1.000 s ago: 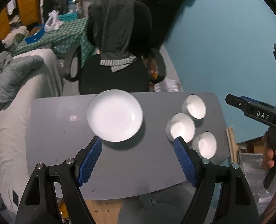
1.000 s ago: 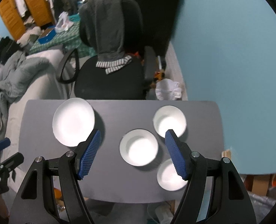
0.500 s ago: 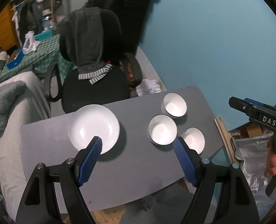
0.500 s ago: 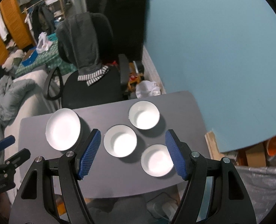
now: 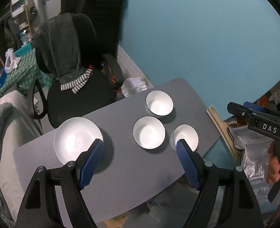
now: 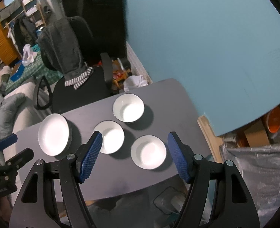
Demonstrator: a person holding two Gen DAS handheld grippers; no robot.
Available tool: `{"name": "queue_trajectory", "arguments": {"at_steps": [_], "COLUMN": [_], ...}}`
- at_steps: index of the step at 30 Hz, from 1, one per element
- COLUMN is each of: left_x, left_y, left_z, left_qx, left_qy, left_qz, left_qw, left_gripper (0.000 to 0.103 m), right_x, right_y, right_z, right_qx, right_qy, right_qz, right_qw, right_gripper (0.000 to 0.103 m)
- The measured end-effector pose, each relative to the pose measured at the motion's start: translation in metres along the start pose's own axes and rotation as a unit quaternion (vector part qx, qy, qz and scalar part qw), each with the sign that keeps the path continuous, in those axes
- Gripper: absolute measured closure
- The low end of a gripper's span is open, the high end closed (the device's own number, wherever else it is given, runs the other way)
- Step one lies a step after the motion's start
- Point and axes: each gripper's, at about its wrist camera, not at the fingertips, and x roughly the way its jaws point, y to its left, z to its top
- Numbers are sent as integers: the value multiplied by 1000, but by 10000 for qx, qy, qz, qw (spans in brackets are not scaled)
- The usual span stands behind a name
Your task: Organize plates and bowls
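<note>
- We see a grey table [image 6: 159,178].
- On it we find a white plate [image 6: 53,136] at left.
- We count three white bowls [image 6: 148,152] clustered at right.

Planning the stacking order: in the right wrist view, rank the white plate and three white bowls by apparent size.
1. Round white plate, largest.
2. Nearest white bowl, middle white bowl and far white bowl: they look alike; nearness to the camera makes ranking unsure.
</note>
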Motion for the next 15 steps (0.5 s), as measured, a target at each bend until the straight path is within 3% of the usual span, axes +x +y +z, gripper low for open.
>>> {"name": "queue_trajectory", "arguments": {"at_steps": [15], "left_x": [14], "left_y": [-14], "left_z": [15], "left_qx": [255], "left_qy": [105], "left_qz": [-308], "left_qw": [9991], "left_gripper": [23], "right_x": [3], "right_y": [-9], "right_z": [-2], "right_qx": [269], "right_qy": [101], "right_qz": [-118], "right_qw": [9995], "right_gripper": [32]}}
